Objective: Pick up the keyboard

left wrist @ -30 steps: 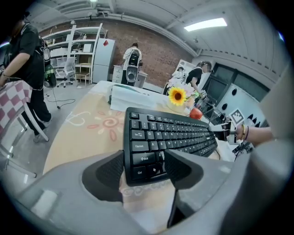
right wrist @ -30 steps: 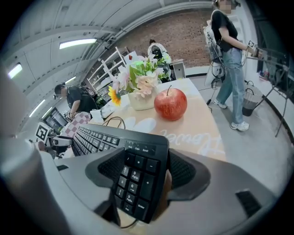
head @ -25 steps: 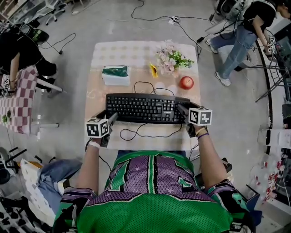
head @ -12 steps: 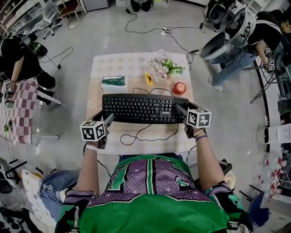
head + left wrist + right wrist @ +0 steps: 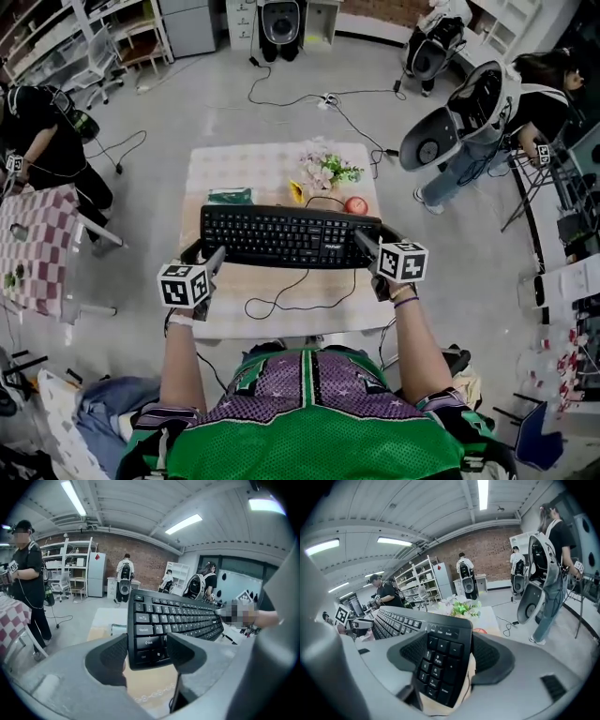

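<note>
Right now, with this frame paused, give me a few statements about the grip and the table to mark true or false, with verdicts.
1. The left gripper clamps the left end of the keyboard. True.
2. The right gripper is open and empty. False: its jaws are shut on the keyboard's number-pad end.
3. A red apple lies on the table near the flowers. True.
4. The keyboard is white. False: it is black.
</note>
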{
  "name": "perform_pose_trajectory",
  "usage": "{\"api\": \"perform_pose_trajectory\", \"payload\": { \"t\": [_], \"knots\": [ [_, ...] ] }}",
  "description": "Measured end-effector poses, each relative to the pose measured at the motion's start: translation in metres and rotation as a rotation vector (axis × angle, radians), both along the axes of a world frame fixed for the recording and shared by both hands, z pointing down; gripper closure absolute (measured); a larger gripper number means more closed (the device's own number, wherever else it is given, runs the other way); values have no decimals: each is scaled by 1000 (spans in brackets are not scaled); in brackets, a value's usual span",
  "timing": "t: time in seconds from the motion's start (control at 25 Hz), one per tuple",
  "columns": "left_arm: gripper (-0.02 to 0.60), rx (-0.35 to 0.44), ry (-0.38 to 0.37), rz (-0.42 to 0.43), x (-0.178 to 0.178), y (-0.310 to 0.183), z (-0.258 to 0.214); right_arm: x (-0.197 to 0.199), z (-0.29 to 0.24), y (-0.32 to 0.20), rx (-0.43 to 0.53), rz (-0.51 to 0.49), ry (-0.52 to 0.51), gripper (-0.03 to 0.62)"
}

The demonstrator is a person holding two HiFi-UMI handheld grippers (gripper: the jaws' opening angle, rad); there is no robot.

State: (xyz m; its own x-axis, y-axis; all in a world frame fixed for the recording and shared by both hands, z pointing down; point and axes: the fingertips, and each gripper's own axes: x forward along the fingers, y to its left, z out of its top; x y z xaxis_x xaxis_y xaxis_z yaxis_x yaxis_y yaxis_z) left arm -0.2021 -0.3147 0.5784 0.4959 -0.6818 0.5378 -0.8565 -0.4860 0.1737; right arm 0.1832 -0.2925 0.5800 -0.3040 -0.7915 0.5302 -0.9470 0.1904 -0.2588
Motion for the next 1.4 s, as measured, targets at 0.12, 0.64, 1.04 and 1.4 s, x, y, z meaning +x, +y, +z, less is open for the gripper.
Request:
{"api": "perform_pose_trajectory", "payload": {
  "t": [0.12, 0.64, 1.04, 1.4],
  "knots": [
    [313, 49, 1, 6, -6, 1, -28, -6, -26, 5, 54, 8, 0, 310],
    [313, 222, 24, 31, -16, 10, -121, -17, -108, 33, 219, 60, -5, 310],
    [322, 381, 95, 52, 8, 19, -193, 6, -189, 56, 372, 86, 41, 310],
    [324, 457, 106, 19, 4, 14, -240, 2, -251, 46, 480, 63, 78, 310]
  ]
}}
